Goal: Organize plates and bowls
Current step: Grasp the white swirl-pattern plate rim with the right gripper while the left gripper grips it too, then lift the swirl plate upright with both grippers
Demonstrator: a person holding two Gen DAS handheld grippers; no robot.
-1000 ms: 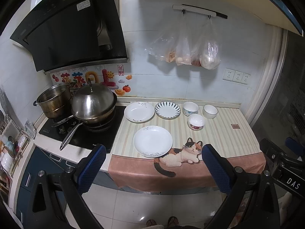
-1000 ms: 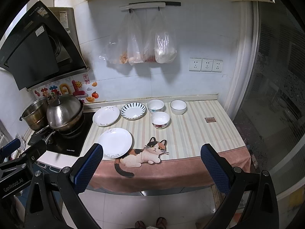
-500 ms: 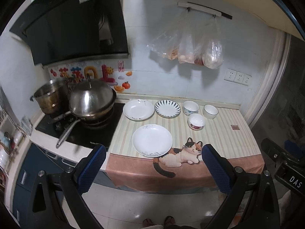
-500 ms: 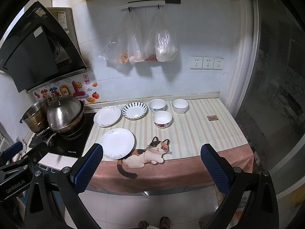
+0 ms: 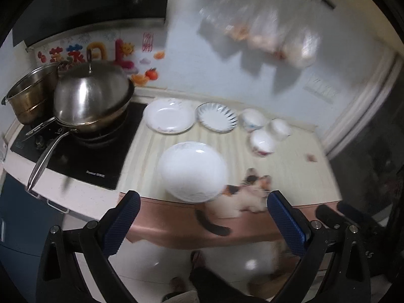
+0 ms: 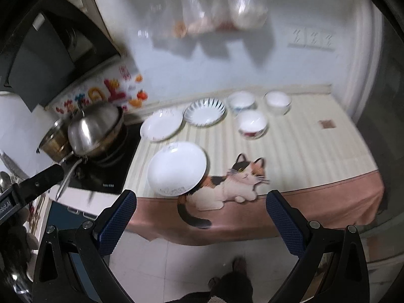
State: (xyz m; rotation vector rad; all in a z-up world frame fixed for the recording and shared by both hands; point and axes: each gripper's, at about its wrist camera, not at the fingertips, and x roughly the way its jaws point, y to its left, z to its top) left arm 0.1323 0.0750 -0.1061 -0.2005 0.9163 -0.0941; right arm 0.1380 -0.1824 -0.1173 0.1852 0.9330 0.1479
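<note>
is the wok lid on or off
On. The domed steel lid sits over the wok on the stove, its knob pointing up; the inside of the wok is hidden.

**A:** ok quick count of the counter; three plates total: the big white plate (image 6: 177, 168) up front; a second white plate (image 6: 161, 125) behind it; one blue-striped plate (image 6: 204, 112)

**B:** and bowls? I get three: the red-patterned bowl (image 6: 252, 124); a blue-patterned bowl (image 6: 241, 101); a plain white bowl (image 6: 277, 101)

**A:** same; cookware is two: one lidded wok (image 5: 92, 101); one steel pot (image 5: 31, 93)

**B:** plus one cat-print cloth (image 6: 303, 141); three hanging plastic bags (image 6: 219, 12), kinda blurry tho
</note>
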